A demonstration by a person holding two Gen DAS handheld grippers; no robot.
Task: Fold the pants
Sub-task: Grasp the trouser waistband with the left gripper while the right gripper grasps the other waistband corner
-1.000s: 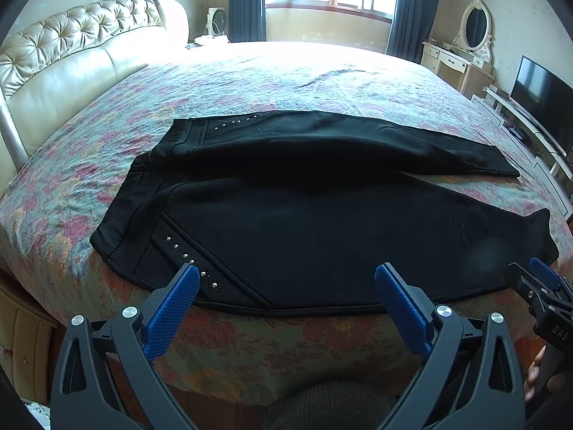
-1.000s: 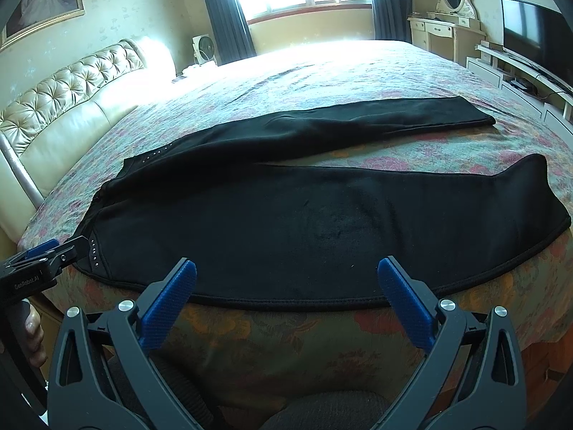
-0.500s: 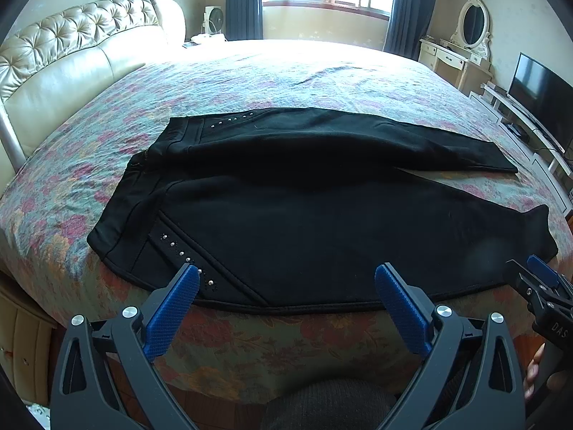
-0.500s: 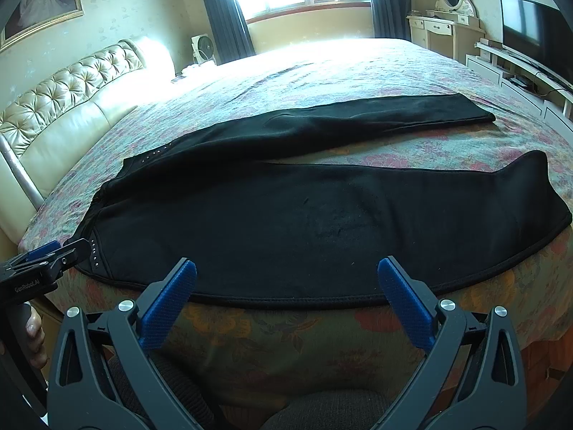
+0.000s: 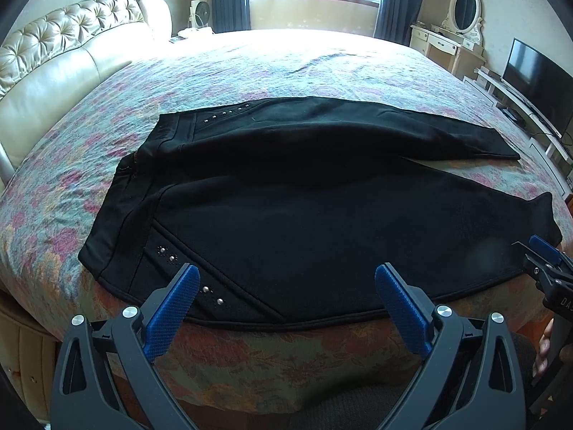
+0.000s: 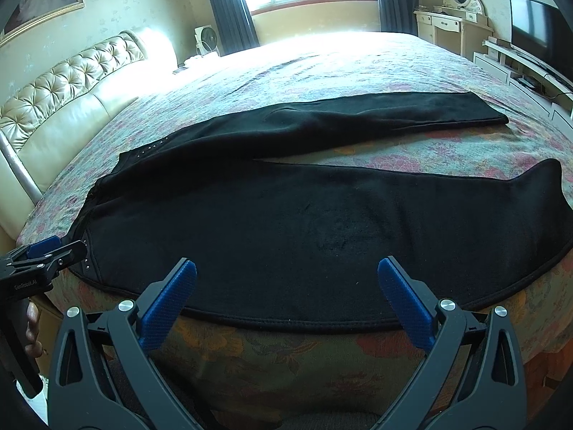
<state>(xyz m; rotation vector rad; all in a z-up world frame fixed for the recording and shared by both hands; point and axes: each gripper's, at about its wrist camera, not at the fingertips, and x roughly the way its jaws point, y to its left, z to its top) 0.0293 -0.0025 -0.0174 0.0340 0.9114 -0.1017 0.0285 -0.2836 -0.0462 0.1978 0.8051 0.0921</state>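
Observation:
Black pants [image 5: 304, 208] lie flat on the floral bedspread, waistband to the left, both legs spread apart to the right; they also show in the right wrist view [image 6: 322, 222]. Small silver studs [image 5: 172, 258] mark the near hip. My left gripper [image 5: 286, 286] is open and empty, just over the pants' near hem edge by the studs. My right gripper [image 6: 286, 283] is open and empty, over the near leg's lower edge. Each gripper shows at the side of the other's view.
The bed [image 5: 286, 64] has a tufted cream headboard [image 5: 64, 57] at the left. A TV [image 5: 537, 79] on a low stand and a white dressing table [image 5: 447, 43] stand at the right. A fan [image 5: 198, 12] and window are at the back.
Both grippers have moved slightly forward toward the pants' near edge. The pants have not moved.

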